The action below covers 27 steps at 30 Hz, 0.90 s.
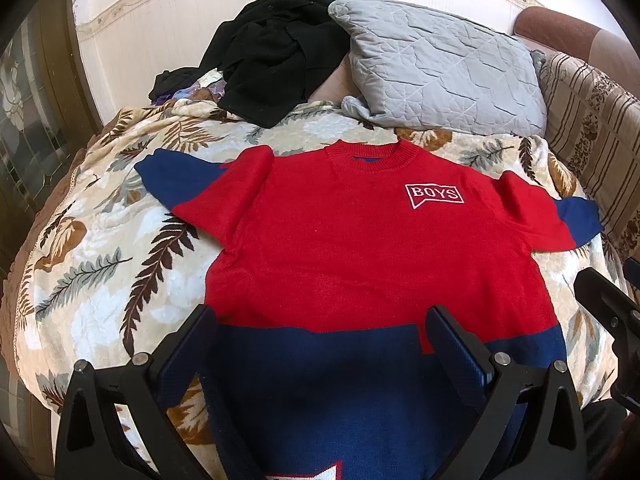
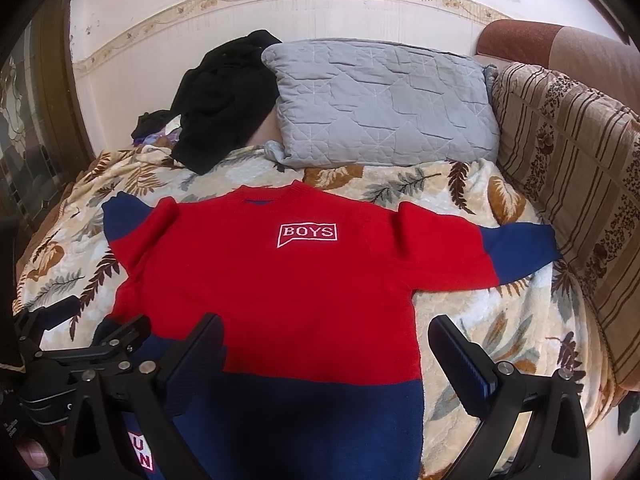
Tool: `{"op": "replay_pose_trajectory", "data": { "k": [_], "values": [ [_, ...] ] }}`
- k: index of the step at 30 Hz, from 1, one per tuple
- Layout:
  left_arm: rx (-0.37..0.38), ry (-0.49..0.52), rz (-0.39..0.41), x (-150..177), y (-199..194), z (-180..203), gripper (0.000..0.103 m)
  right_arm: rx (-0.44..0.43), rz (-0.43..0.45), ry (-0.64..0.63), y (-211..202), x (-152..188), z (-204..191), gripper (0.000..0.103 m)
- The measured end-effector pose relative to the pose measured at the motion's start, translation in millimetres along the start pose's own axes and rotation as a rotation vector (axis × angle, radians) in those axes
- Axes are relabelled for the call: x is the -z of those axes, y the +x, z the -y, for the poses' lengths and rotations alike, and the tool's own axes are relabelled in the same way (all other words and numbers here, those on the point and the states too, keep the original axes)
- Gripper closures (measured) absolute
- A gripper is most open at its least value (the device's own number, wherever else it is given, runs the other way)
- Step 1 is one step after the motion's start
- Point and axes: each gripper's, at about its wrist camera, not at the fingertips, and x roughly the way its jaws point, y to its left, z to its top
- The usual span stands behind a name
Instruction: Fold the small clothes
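A small red and navy sweater (image 1: 360,248) with a white "BOYS" patch lies flat, front up, on the leaf-print blanket (image 1: 100,264), sleeves spread to both sides. My left gripper (image 1: 320,320) stands open above the navy hem, near the sweater's left half. In the right wrist view the same sweater (image 2: 280,280) fills the middle, and my right gripper (image 2: 326,332) hangs open over its lower right part. The left gripper (image 2: 100,340) shows at that view's left edge. Neither holds any cloth.
A grey quilted pillow (image 1: 440,68) and a heap of black clothes (image 1: 272,56) lie at the bed's far end by the wall. A striped brown cushion (image 2: 568,184) lines the right side. Bare blanket (image 2: 500,320) spreads right of the sweater.
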Motion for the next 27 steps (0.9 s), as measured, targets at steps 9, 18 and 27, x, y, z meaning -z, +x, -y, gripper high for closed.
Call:
{"op": "replay_pose_trajectory", "data": {
  "k": [9, 18, 27],
  "values": [
    [-0.002, 0.002, -0.004, -1, 1, -1, 0.0, -0.007, 0.016, -0.008, 2, 1, 1, 0.0],
    [-0.034, -0.02, -0.031, 7, 23, -21, 0.0, -0.077, 0.287, 0.215, -28, 11, 73, 0.0],
    [-0.208, -0.164, -0.053, 1, 63, -113, 0.0, -0.226, 0.047, 0.726, 96, 6, 257, 0.0]
  ]
}}
